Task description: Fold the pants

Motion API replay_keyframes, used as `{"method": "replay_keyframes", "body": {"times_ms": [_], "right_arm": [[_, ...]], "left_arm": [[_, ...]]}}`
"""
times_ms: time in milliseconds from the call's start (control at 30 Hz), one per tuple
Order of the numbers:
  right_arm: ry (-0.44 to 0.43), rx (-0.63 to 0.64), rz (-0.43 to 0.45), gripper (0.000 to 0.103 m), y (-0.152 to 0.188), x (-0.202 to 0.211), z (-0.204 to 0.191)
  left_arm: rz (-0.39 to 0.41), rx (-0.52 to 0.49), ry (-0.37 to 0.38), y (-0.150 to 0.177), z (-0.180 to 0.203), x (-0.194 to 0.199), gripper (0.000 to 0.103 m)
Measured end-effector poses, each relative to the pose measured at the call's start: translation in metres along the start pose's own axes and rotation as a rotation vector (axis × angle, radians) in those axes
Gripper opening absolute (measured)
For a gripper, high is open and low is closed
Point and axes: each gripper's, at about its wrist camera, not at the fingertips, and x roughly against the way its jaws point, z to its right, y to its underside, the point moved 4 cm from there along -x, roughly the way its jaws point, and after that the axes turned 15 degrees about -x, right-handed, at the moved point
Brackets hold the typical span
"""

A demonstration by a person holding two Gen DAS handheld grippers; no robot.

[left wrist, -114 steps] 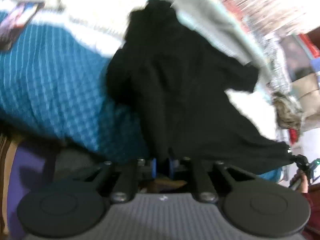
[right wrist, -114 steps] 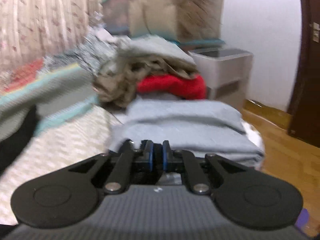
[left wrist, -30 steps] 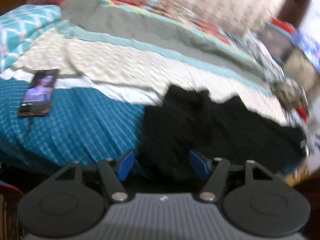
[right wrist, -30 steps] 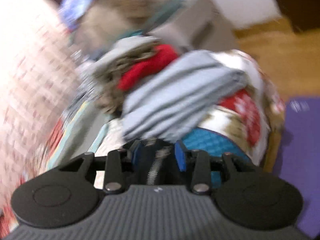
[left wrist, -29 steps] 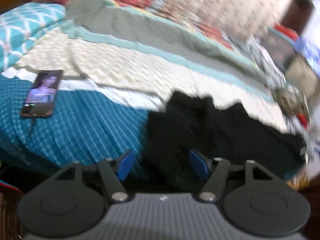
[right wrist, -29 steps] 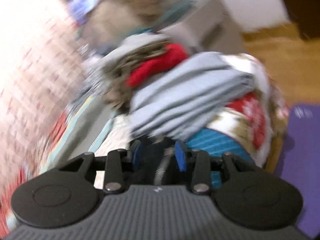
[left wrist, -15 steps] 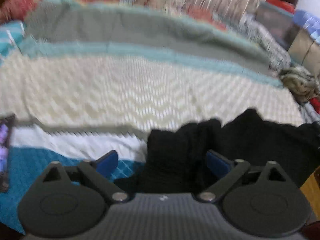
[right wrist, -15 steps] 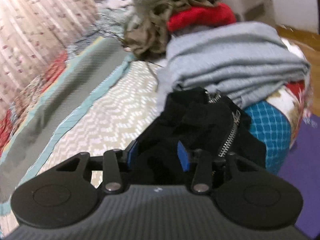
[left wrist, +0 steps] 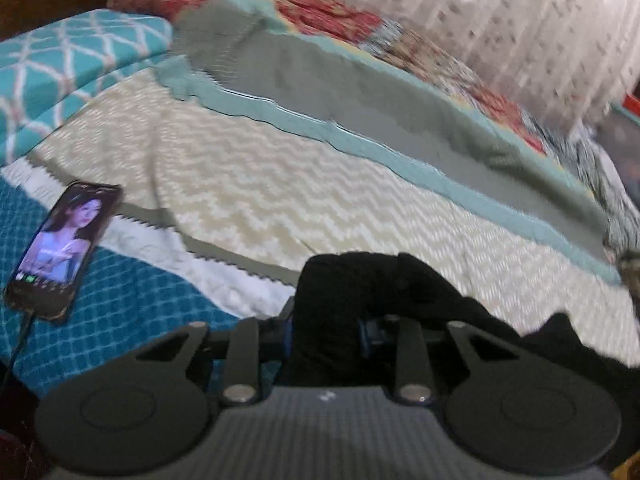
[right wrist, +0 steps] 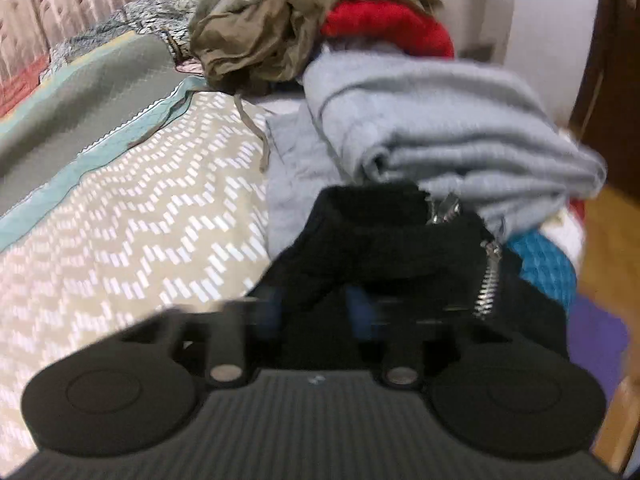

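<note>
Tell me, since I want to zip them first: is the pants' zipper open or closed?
Open: the zipper teeth hang as one loose strip on the black pants.

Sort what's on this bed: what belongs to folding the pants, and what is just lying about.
In use:
- black pants
- left hand-held gripper, closed on them
- right hand-held gripper, closed on them

Lying about:
- phone
- folded grey garment
- red garment
- crumpled khaki garment

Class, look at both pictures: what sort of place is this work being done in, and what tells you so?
Most likely a bedroom at home. The black pants lie on a bed with a patterned bedspread, a pillow at one end, and a pile of clothes at the other.
</note>
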Motion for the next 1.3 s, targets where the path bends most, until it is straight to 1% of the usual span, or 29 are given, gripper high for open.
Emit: {"method": "replay_keyframes", "body": {"times_ms": [67,167,233,300,367,433,467,533,567,600,633,667,700,733,767,800,833,867,900,933,967,1033,1067,1100,1133,1167,1200,1267,1300], "right_arm": [[-0.028,-0.051,-0.002,0.004,-0.005,0.006,0.006],[-0.142,-0.198,0.043,0.004,-0.021,0.041,0.015],[-0.214,-0.231,0.083,0.004,-0.038,0.066,0.014],[-0.27,-0.261,0.105,0.004,-0.054,0.081,0.008],[-0.305,-0.29,0.126,0.004,-0.067,0.087,-0.002],[-0.322,-0.285,0.159,0.004,-0.075,0.085,-0.019],[-0.328,-0.28,0.17,0.004,-0.08,0.081,-0.027],[-0.334,-0.27,0.16,0.004,-0.087,0.067,-0.05],[-0.324,-0.261,0.155,0.004,-0.089,0.056,-0.065],[-0.309,-0.238,0.156,0.004,-0.088,0.044,-0.078],[-0.298,-0.205,0.141,0.005,-0.084,0.028,-0.093],[-0.294,-0.174,0.104,0.009,-0.079,0.01,-0.105],[-0.265,-0.149,0.066,0.013,-0.073,-0.01,-0.113],[-0.224,-0.149,0.05,0.014,-0.069,-0.018,-0.113],[-0.207,-0.172,0.047,0.016,-0.066,-0.023,-0.109],[-0.257,-0.217,0.048,0.016,-0.064,-0.02,-0.102],[-0.317,-0.242,0.04,0.016,-0.063,-0.014,-0.095],[-0.354,-0.241,0.027,0.016,-0.063,-0.007,-0.088],[-0.37,-0.22,0.026,0.016,-0.063,0.002,-0.079],[-0.375,-0.189,0.038,0.017,-0.064,0.012,-0.07],[-0.368,-0.163,0.05,0.017,-0.064,0.022,-0.06],[-0.338,-0.122,0.075,0.019,-0.063,0.042,-0.034],[-0.325,-0.112,0.082,0.023,-0.062,0.049,-0.021],[-0.318,-0.102,0.086,0.03,-0.06,0.056,-0.009],[-0.308,-0.09,0.086,0.033,-0.058,0.061,0.001],[-0.295,-0.078,0.085,0.038,-0.055,0.062,0.008],[-0.283,-0.069,0.081,0.04,-0.052,0.063,0.015],[-0.277,-0.052,0.059,0.04,-0.045,0.052,0.015],[-0.27,-0.046,0.043,0.04,-0.042,0.047,0.015]], "left_arm": [[0.001,0.003,-0.009,-0.001,-0.003,-0.002,0.025],[0.027,0.016,-0.006,-0.014,-0.005,-0.003,0.024],[0.067,0.043,0.017,-0.029,-0.012,0.003,0.023],[0.089,0.044,0.026,-0.049,-0.014,0.002,0.023],[0.108,0.041,0.013,-0.068,-0.017,-0.001,0.023],[0.146,0.057,-0.021,-0.086,-0.025,-0.004,0.023],[0.168,0.073,-0.042,-0.094,-0.032,-0.005,0.023],[0.187,0.114,-0.045,-0.112,-0.048,-0.015,0.023],[0.174,0.131,-0.049,-0.119,-0.055,-0.027,0.024],[0.151,0.127,-0.049,-0.124,-0.057,-0.042,0.028],[0.108,0.101,-0.052,-0.127,-0.056,-0.062,0.036],[0.06,0.074,-0.073,-0.127,-0.054,-0.081,0.039],[-0.01,0.045,-0.114,-0.124,-0.052,-0.102,0.045],[-0.084,0.017,-0.138,-0.119,-0.048,-0.121,0.047],[-0.121,0.009,-0.147,-0.113,-0.045,-0.127,0.047],[-0.122,0.019,-0.148,-0.109,-0.044,-0.128,0.048],[-0.096,0.033,-0.14,-0.104,-0.043,-0.122,0.049],[-0.073,0.043,-0.129,-0.101,-0.043,-0.114,0.051],[-0.062,0.055,-0.125,-0.098,-0.045,-0.106,0.056],[-0.057,0.067,-0.123,-0.095,-0.049,-0.099,0.058],[-0.05,0.078,-0.117,-0.092,-0.052,-0.091,0.058],[-0.035,0.095,-0.105,-0.086,-0.059,-0.076,0.063],[-0.028,0.104,-0.108,-0.085,-0.062,-0.069,0.063],[-0.015,0.117,-0.132,-0.084,-0.064,-0.06,0.061],[0.001,0.132,-0.169,-0.085,-0.07,-0.054,0.062],[0.017,0.153,-0.188,-0.083,-0.076,-0.047,0.062],[0.018,0.178,-0.192,-0.082,-0.081,-0.045,0.062],[0.009,0.234,-0.207,-0.082,-0.088,-0.041,0.059],[0.027,0.248,-0.188,-0.085,-0.086,-0.036,0.058]]}}
